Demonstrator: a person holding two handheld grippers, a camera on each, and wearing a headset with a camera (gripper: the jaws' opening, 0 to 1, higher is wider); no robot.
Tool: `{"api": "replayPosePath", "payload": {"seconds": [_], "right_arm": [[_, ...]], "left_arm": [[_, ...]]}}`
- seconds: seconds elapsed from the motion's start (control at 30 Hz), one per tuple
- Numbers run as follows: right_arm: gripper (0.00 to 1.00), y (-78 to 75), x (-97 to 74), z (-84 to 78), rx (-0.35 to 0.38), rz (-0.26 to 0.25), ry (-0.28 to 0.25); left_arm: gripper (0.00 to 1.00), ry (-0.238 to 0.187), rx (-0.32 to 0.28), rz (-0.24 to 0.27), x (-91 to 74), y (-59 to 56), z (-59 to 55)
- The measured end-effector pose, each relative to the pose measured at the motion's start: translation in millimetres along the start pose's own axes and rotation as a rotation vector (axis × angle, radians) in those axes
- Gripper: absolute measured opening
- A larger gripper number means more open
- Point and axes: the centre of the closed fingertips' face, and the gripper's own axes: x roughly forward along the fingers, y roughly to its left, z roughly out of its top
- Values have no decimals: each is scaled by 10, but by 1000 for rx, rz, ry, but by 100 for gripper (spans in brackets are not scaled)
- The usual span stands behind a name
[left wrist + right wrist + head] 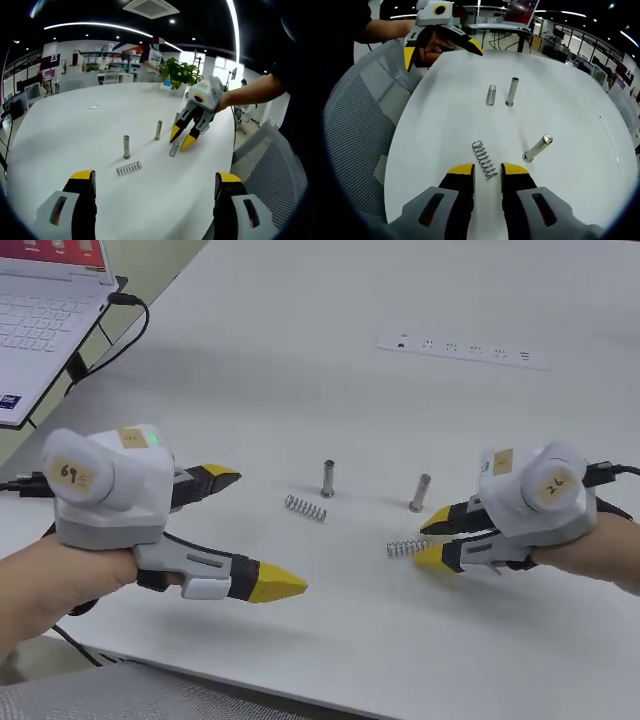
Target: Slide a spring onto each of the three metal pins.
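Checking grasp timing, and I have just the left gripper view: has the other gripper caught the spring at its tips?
Observer: Not visibly. In the right gripper view the spring lies flat, its near end between the right gripper's tips, which stand slightly apart.
Operator: Anything outside my frame worth logging?
Observer: The head view shows an open laptop at the far left corner.

Left gripper (255, 530) and right gripper (428, 540): white-and-grey housings, black jaws tipped yellow, handwritten yellow labels (75, 475).
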Motion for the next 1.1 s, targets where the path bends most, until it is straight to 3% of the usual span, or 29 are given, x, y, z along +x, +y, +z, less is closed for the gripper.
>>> {"api": "replayPosePath", "payload": {"seconds": [0.27, 0.47, 0.67, 0.93, 1.1], "right_arm": [[10, 14, 36, -73, 18, 22, 28], [8, -11, 36, -73, 17, 13, 15], [8, -27, -79, -8, 4, 5, -7], [8, 7, -245, 34, -1, -2, -15], [8, 61, -358, 82, 42, -17, -46]], "left_arm": [[96, -1, 7, -5, -3, 1, 35], [96, 1, 12, -13, 20, -15, 55], [96, -2, 28, -31, 78, -70, 98], [90, 10, 43, -85, 165, -197, 136], [86, 14, 68, -134, 260, -328, 202]]}}
